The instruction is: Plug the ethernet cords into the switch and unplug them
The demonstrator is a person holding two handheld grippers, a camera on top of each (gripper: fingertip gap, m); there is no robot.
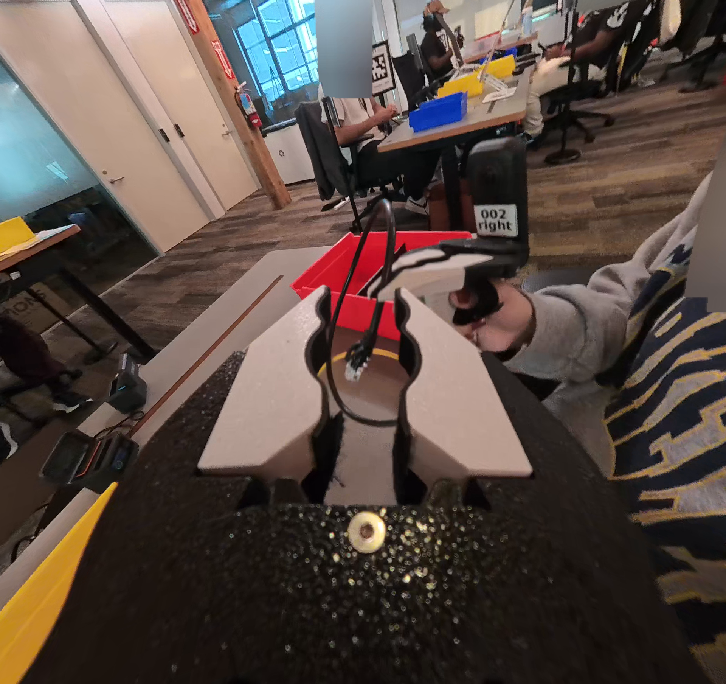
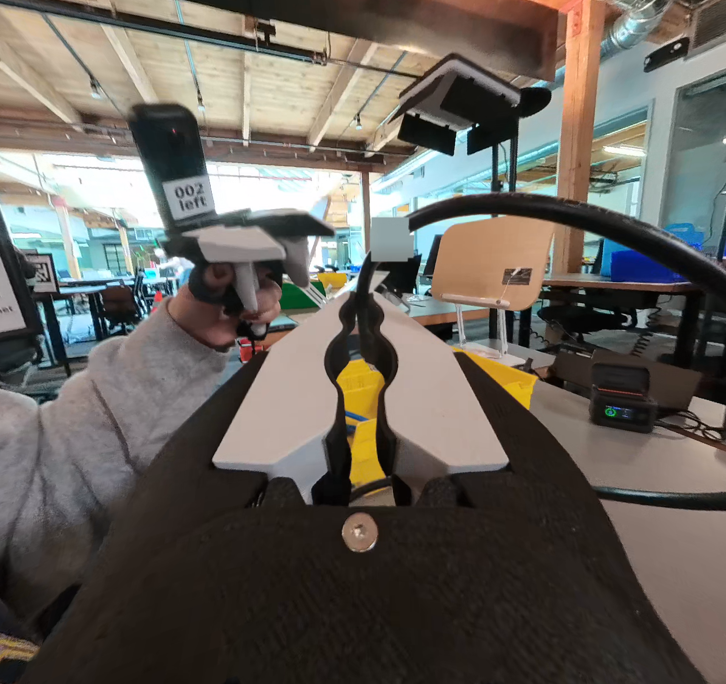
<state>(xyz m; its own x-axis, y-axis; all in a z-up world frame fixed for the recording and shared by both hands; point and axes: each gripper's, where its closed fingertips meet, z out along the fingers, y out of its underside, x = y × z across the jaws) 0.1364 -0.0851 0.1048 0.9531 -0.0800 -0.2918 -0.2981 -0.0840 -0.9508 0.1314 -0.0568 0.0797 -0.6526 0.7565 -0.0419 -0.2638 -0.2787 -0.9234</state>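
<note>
Left gripper [image 1: 361, 303]: pale grey fingers [image 1: 275, 398] with black inner edges, on a black speckled body. Right gripper [image 2: 363, 299]: white fingers [image 2: 440, 401], black body. Cable [image 1: 345, 311]: black, with a clear plug [image 1: 354, 368] at its end. Bin [image 1: 334, 272] behind it: red. Bin [image 2: 506, 380] seen from the right wrist: yellow. Table [image 1: 251, 299]: light grey with a brown stripe. Sleeve [image 1: 581, 323]: grey; the garment [image 1: 660, 409] beside it is navy with a yellow-and-grey pattern. Far bins [image 1: 438, 113]: blue and yellow. Carpet [image 1: 609, 201]: brown and grey streaks.
</note>
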